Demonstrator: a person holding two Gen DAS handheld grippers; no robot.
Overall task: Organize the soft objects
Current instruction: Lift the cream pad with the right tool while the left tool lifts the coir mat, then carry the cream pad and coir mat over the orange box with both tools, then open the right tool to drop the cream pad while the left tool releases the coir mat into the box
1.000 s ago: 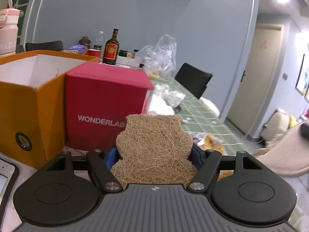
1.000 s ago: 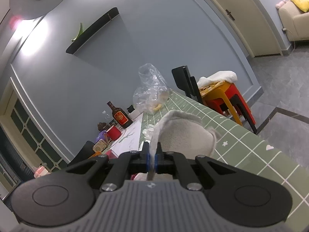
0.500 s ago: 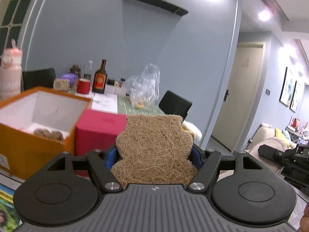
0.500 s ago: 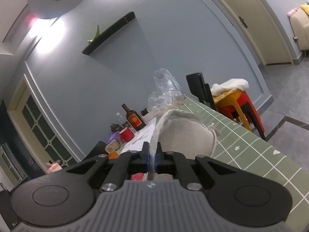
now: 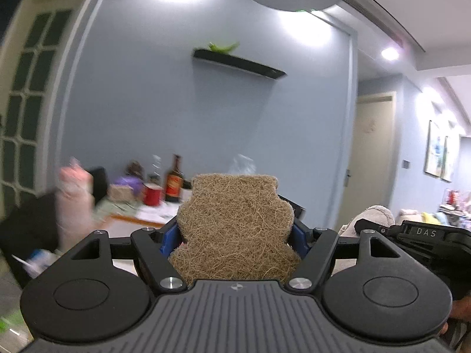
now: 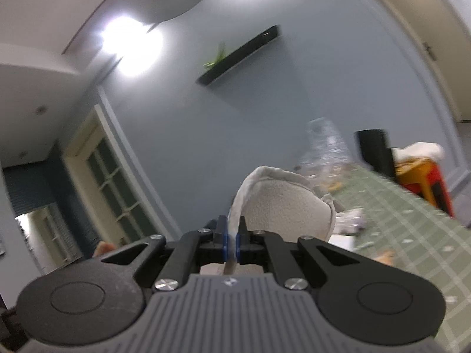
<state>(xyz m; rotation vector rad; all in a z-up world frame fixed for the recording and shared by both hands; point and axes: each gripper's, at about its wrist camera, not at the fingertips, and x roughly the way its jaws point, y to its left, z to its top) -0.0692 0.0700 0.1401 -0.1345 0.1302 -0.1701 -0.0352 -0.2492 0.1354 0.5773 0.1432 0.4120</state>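
Left tool (image 5: pixel 237 236) pinches a bear-shaped pad of tan coir fibre (image 5: pixel 235 229) across its width, the blue pads (image 5: pixel 169 239) pressing both flanks and the pad standing upright above them. Only this view shows the far end of the counter (image 5: pixel 153 216): a blurred pink bottle (image 5: pixel 73 197), a purple object (image 5: pixel 129 181), a red mug (image 5: pixel 153 195) and a dark liquor bottle (image 5: pixel 174 184) with a red label too blurred to read. At its right edge the other tool's black body bears the letters "DAS" (image 5: pixel 426 231).

Right tool (image 6: pixel 231 236) is pressed together on the thin edge of a grey fleece pouch (image 6: pixel 282 206), which rises ahead of the fingers with its opening facing the camera. Only this view shows the green checked cloth (image 6: pixel 412 220) on the counter, a clear plastic bag (image 6: pixel 326 153), a black chair back (image 6: pixel 374 150) and red and yellow stools (image 6: pixel 426 182).
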